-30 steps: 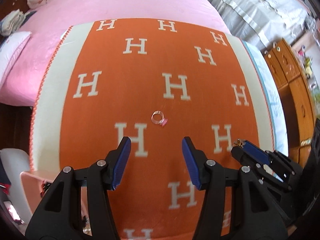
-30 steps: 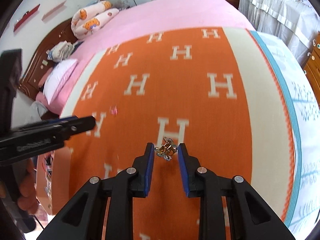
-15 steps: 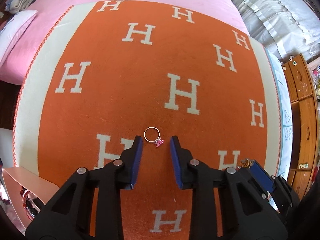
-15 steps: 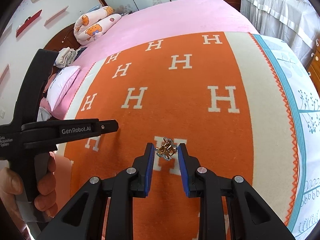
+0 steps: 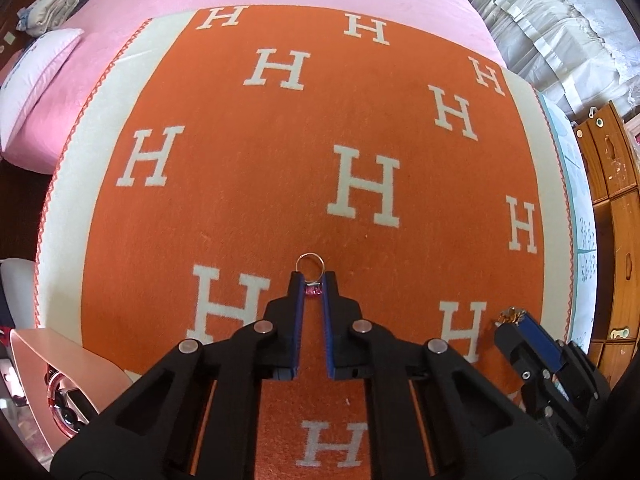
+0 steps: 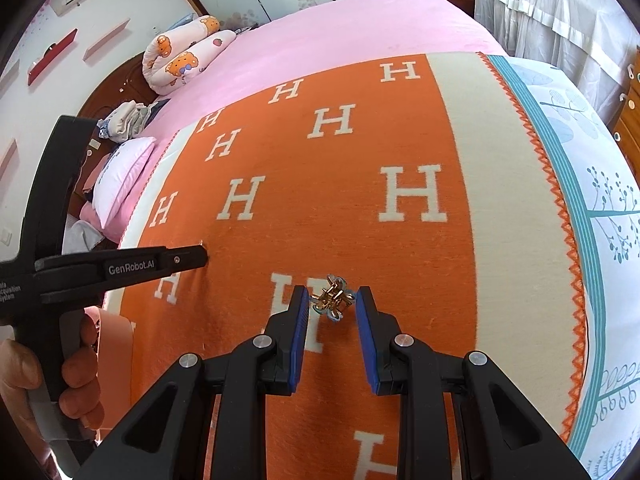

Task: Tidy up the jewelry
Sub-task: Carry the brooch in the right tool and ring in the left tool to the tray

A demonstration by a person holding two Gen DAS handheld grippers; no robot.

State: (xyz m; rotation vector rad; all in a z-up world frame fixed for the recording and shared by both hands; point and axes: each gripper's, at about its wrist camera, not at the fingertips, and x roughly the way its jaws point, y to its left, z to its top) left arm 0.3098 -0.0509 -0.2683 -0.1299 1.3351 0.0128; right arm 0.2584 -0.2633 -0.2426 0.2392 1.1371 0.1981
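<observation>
In the left wrist view my left gripper (image 5: 312, 286) is shut on a thin silver ring (image 5: 310, 265) with a pink stone, low over the orange blanket (image 5: 280, 184); the hoop sticks out past the fingertips. In the right wrist view my right gripper (image 6: 333, 300) is shut on a gold knot-shaped jewelry piece (image 6: 334, 298), held above the blanket (image 6: 320, 200). The right gripper with the gold piece (image 5: 512, 315) also shows at the lower right of the left wrist view. The left gripper (image 6: 196, 257) reaches in from the left of the right wrist view.
A pink jewelry box (image 5: 60, 364) stands off the blanket's near left edge, with a pink bangle (image 5: 60, 404) beside it. Wooden drawers (image 5: 612, 208) stand at the right. Pillows (image 6: 124, 176) and a rolled quilt (image 6: 184, 56) lie at the bed's head.
My left gripper came down over the ring and closed on it at the stone. My right gripper kept its hold on the gold piece and barely moved.
</observation>
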